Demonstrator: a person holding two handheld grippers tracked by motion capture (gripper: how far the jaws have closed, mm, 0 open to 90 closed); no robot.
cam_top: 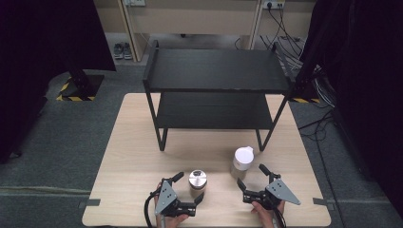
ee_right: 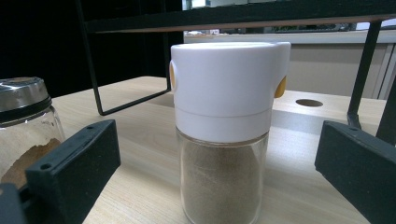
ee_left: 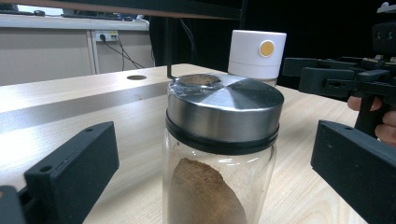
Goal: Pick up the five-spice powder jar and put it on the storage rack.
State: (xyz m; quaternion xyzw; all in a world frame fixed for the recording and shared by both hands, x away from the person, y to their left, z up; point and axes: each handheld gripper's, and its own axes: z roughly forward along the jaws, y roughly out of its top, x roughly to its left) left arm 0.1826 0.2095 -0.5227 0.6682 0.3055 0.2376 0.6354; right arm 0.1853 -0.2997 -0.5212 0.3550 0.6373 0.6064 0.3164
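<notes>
- Your left gripper (cam_top: 188,188) sits at the near edge of the table (cam_top: 133,142), left of centre, with its jaws spread wide apart.
- The steel-lidded jar (cam_top: 197,182) stands upright between those jaws. In the left gripper view the jar (ee_left: 219,154) rises in the middle of the gap, and clear space shows on both sides, so neither jaw touches the glass.
- That jar has a clear glass body with a heap of brown powder inside, banked higher on one side, and a brushed metal lid with a black ring under it.
- Your right gripper (cam_top: 249,176) is near the table's near edge too, right of centre, and its jaws also stand wide apart, gripping nothing.
- The white-capped jar (cam_top: 242,162) stands upright just beyond the right gripper, a little farther from you than the steel-lidded jar and to its right.
- In the right gripper view the white-capped jar (ee_right: 224,135) is framed between the two black jaws, with a gap on each side. Its glass lower part holds grey-brown powder, and the white cap carries yellow round buttons on its sides.
- The two jars are near each other but apart, with bare wood between them.
- The black two-tier shelf (cam_top: 216,71) stands on the far half of the table, well beyond both jars.
- Your hands (cam_top: 177,219) hold the gripper handles at the bottom edge of the high view.
</notes>
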